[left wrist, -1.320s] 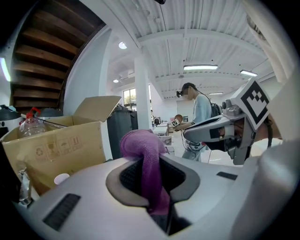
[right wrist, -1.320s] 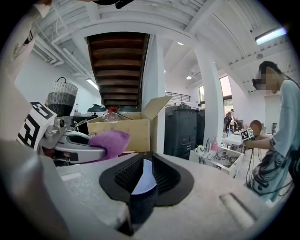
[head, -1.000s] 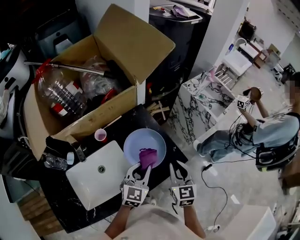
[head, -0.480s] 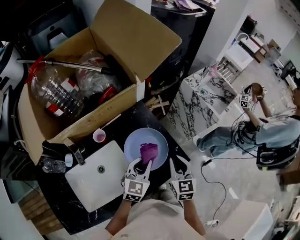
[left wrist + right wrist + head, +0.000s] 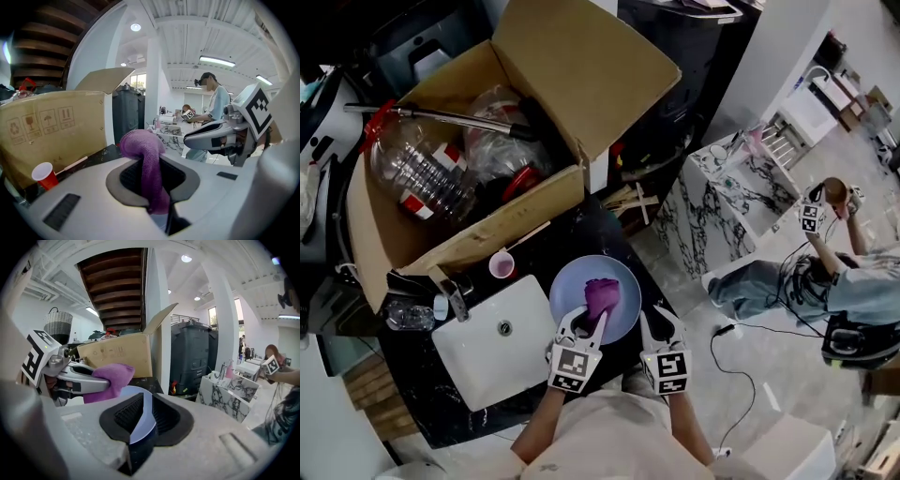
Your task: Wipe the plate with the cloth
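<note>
A lavender plate lies on the black counter, right of the white sink. A purple cloth rests on its middle, and my left gripper is shut on the cloth's near end. In the left gripper view the cloth bulges up from between the jaws. My right gripper sits at the plate's near right rim. The right gripper view shows the plate's edge pinched between the shut jaws, with the cloth and the left gripper off to the left.
A white sink with a faucet lies left of the plate, a small pink cup behind it. An open cardboard box of plastic bottles stands farther back. A marble table and another person are at the right.
The left gripper and the cloth have slid a little forward, from the plate's near part toward its middle. The right gripper stays at the rim. The head view has shifted.
</note>
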`<state>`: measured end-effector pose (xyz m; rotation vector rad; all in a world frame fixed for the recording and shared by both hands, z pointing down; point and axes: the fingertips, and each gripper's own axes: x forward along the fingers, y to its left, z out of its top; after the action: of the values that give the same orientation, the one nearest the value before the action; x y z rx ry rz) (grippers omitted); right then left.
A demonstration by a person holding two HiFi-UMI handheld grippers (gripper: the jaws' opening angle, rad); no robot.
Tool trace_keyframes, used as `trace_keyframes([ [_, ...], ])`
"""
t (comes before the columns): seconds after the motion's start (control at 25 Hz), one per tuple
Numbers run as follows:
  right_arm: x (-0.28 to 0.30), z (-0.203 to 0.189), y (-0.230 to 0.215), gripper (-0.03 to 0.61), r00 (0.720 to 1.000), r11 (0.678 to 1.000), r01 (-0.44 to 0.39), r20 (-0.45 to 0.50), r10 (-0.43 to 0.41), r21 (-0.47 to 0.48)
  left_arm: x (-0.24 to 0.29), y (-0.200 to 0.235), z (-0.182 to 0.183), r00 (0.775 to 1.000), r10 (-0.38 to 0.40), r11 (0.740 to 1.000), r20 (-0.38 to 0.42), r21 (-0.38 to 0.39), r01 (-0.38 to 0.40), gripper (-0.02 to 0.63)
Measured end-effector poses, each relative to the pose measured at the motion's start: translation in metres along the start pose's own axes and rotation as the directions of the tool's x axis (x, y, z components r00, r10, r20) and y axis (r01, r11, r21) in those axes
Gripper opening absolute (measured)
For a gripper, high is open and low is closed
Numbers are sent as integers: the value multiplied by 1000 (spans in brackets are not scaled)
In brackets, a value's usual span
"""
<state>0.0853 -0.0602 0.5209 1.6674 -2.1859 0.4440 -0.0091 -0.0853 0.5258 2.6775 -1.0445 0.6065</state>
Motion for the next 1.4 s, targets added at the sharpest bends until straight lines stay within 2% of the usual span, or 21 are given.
trace_keyframes([
  [0.24, 24, -7, -13, 58, 996, 996, -86, -35, 85, -22, 20, 2, -2, 998, 62, 998, -33, -22, -63, 60],
  [0.48, 43, -13, -19, 58, 990, 991, -129, -64, 126, -38, 35, 6, -11, 993, 91, 995, -76, -34, -94, 60],
  [0.88, 70, -22, -32, 58, 980, 984, -167, -122, 159, -57, 63, 7, -22, 987, 86, 992, -134, -76, -97, 60],
  [1.04, 77, -26, -30, 59, 974, 982, -188, -135, 184, -22, 70, 9, -29, 981, 97, 990, -169, -84, -113, 60],
  [1.4, 95, -39, -26, 64, 959, 972, -233, -170, 228, -12, 93, 14, -43, 968, 109, 986, -226, -103, -135, 60],
])
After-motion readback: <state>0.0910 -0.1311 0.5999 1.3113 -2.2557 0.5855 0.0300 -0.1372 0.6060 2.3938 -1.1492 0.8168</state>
